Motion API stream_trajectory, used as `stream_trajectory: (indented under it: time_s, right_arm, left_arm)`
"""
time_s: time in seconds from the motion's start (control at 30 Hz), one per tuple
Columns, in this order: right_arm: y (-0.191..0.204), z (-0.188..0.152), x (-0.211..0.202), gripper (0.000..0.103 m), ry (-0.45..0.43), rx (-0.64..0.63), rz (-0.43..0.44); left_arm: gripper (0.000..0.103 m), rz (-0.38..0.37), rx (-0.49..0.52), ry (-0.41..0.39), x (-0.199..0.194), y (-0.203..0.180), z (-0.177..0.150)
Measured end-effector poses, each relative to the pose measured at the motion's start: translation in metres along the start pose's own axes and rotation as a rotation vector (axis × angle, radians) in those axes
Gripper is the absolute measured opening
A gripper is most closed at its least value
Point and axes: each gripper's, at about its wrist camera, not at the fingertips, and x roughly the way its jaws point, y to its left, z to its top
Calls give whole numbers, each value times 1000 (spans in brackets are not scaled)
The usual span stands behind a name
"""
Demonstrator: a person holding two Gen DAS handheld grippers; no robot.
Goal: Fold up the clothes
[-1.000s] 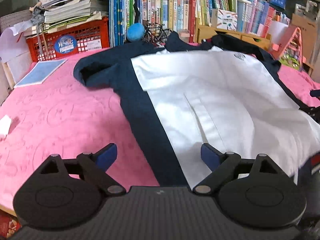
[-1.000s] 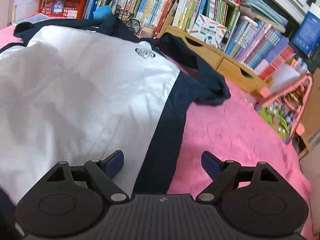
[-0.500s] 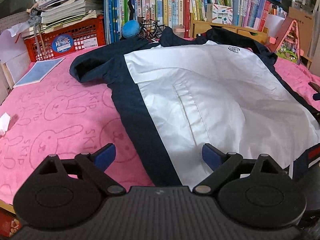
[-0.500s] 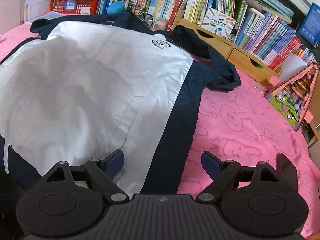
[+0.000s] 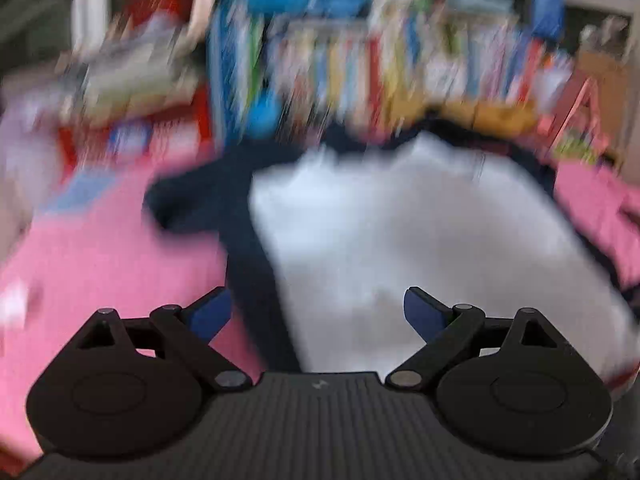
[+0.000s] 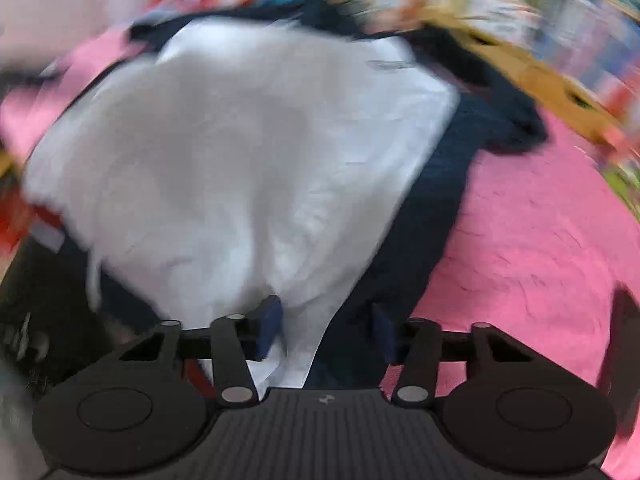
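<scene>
A white and navy shirt [image 5: 400, 232] lies spread flat on the pink blanket [image 5: 104, 256], and everything else here sits around that shirt. Both views are smeared with motion blur, so fine detail is lost.

The left gripper [image 5: 318, 312] hangs above the shirt's near hem, over the navy side panel where it meets the white front. Its 2 blue pads stand wide apart and are spreading wider; nothing is between them and they touch no cloth.

The right gripper [image 6: 326, 330] is down at the shirt's other near corner. Its jaws are closing, and a bunched fold of white fabric and the navy side strip sits between the 2 pads. The cloth puckers up towards the pads; through the blur I cannot tell how firmly they press.

Beyond the shirt's collar runs a row of books [image 5: 400, 64], blurred to coloured streaks. A red basket [image 5: 160, 136] sits beyond the shirt's left sleeve, which lies crumpled on the blanket.
</scene>
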Motion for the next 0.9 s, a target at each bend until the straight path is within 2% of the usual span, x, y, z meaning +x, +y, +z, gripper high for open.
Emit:
stream_trajectory:
  time_s: [0.03, 0.1, 0.17, 0.23, 0.33, 0.4, 0.47, 0.53, 0.63, 0.7, 0.8, 0.9]
  right_arm:
    - [1, 9, -2, 49, 29, -49, 9]
    - [-10, 30, -11, 52, 7, -62, 13]
    - [-26, 57, -19, 75, -62, -39, -4]
    - [-43, 85, -15, 83, -120, -30, -23]
    - [-71, 130, 5, 86, -190, -28, -88]
    - [-91, 164, 34, 86, -220, -35, -158]
    - [-110, 191, 74, 86, -234, -28, -223]
    - [-128, 211, 113, 85, -236, 9, -251]
    - [-157, 231, 160, 85, -258, 90, -218]
    - [-177, 243, 185, 85, -276, 128, -233]
    - [-207, 256, 213, 85, -283, 186, -334]
    - [-248, 247, 218, 83, -262, 277, -500]
  left_arm:
    - [100, 15, 17, -38, 6, -2, 17]
    - [100, 48, 52, -81, 24, -9, 41]
    - [100, 44, 96, -88, 50, -16, 52]
    - [100, 45, 149, -71, 76, -27, 51]
    - [99, 70, 245, -94, 105, -34, 56]
    - [102, 83, 313, -111, 124, -34, 65]
    - [102, 90, 343, -86, 152, -28, 79]
    - [101, 68, 327, -39, 182, -18, 97]
    - [100, -47, 220, 35, 220, 7, 116]
    - [100, -74, 152, 64, 240, 20, 117]
    - [100, -25, 159, 102, 264, 22, 104]
    - [100, 14, 234, 127, 275, 15, 85]
